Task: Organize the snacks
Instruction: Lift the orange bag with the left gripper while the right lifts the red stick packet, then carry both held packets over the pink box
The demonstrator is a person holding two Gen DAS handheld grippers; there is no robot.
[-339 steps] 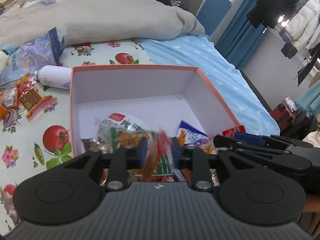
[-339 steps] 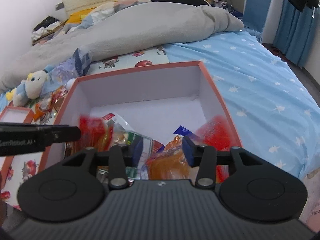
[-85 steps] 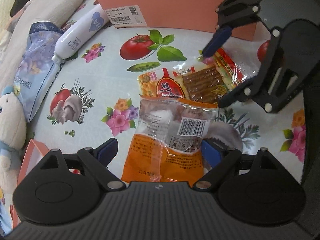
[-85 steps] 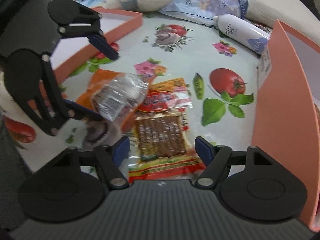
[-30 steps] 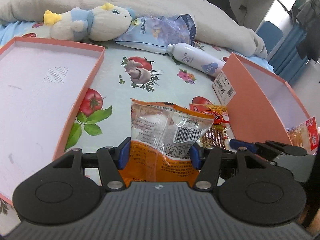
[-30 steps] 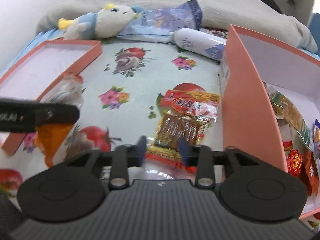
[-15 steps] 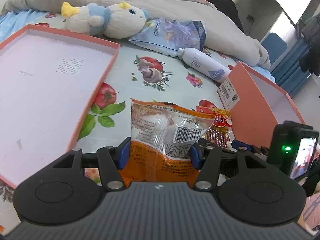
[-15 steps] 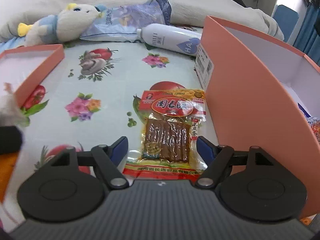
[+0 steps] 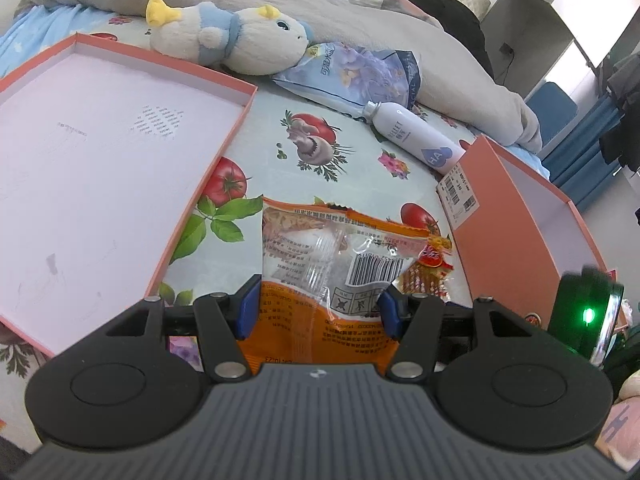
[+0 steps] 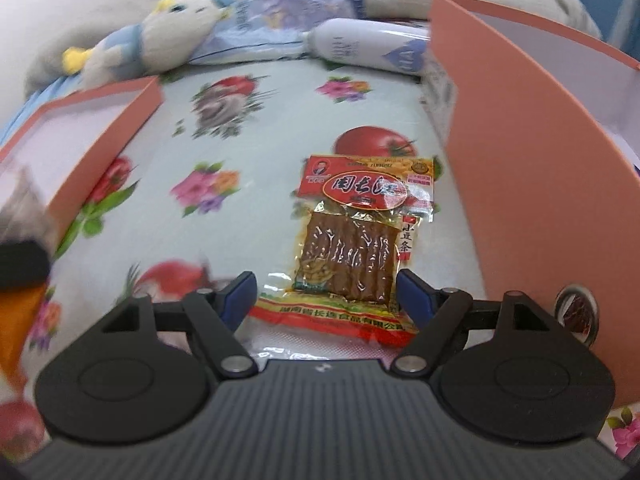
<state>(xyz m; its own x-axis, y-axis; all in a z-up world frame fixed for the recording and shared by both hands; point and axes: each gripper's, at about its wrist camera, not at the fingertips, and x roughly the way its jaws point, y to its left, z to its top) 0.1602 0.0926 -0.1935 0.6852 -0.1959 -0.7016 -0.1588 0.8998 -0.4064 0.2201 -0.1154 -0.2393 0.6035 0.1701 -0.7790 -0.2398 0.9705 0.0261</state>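
Two snacks remain outside the box [image 9: 516, 216]: the orange packet [image 9: 320, 280], clamped in the left gripper [image 9: 318, 308], and the red bean-strip packet [image 10: 356, 240] at lower centre, framed untouched by the right gripper [image 10: 326, 292], whose fingers have just been spreading.

Orange-and-clear crinkly plastic snack bag [image 9: 320, 268]: glossy film w/ glare. Red-and-clear flat packet of brown strips [image 10: 360, 236]: shiny plastic too. Salmon-pink cardboard box [image 9: 516, 220] and its shallow pink lid [image 9: 96, 148]: matt paperboard, pale smooth inside. Fruit-print table cover [image 9: 348, 172]: smooth, slight sheen. White-and-blue plush toy [image 9: 228, 38]: fuzzy cloth. White bottle [image 9: 412, 136]: smooth plastic. Gripper bodies: matt black ribbed plastic, metal rivets.
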